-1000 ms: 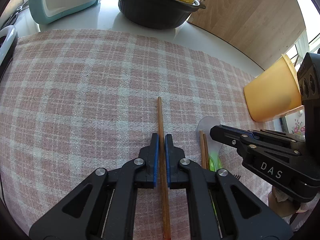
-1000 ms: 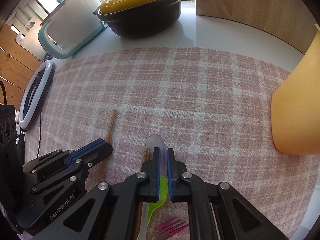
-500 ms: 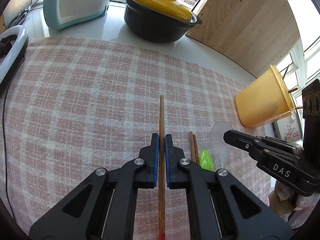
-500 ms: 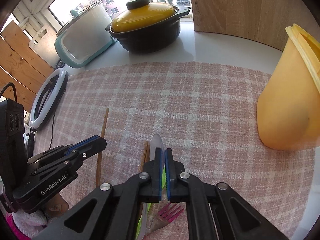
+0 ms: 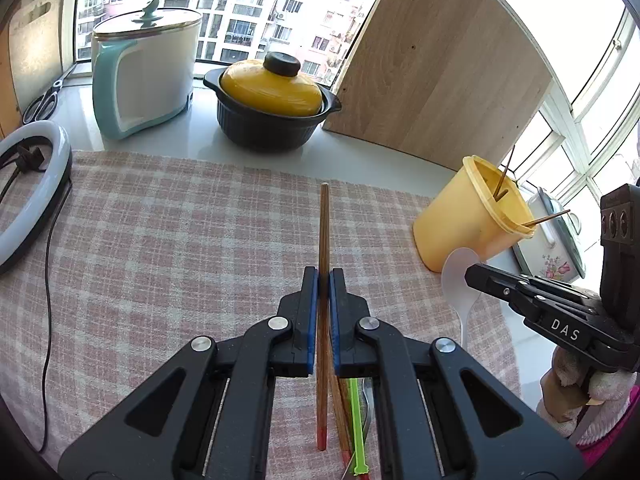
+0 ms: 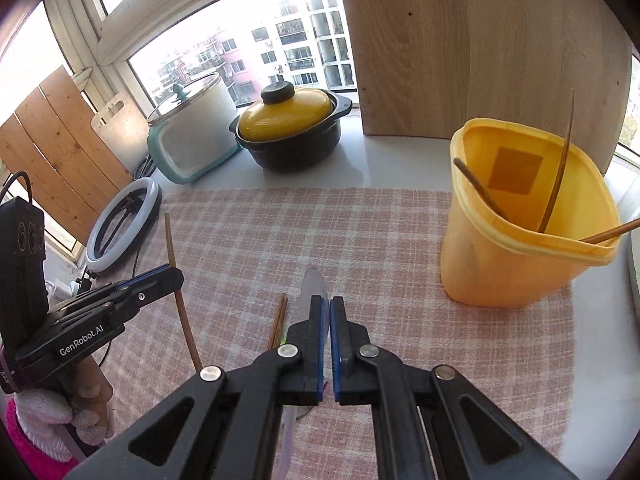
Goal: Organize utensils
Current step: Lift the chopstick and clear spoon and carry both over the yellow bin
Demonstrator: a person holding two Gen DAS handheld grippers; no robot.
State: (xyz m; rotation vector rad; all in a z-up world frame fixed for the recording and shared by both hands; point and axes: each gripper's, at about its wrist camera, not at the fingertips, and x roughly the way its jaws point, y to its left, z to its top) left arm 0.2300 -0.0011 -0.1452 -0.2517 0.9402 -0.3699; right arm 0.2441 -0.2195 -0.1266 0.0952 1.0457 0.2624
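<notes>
A pink checked cloth (image 5: pixel 168 240) is spread over a white sill below city-view windows (image 5: pixel 240 8). The left gripper (image 5: pixel 323 276) is clamped on a wooden chopstick (image 5: pixel 323 232); the right gripper (image 6: pixel 329 308) is clamped on a translucent spoon (image 6: pixel 313 286). A yellow cup (image 6: pixel 508 264) holding sticks is seen at the cloth's right edge.

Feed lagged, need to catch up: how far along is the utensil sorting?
Done: three chopsticks stand in the yellow cup.
In hand: the left gripper is shut on a chopstick; the right gripper is shut on the clear spoon.
Left: a chopstick pair and a green utensil lie on the checked cloth.
</notes>
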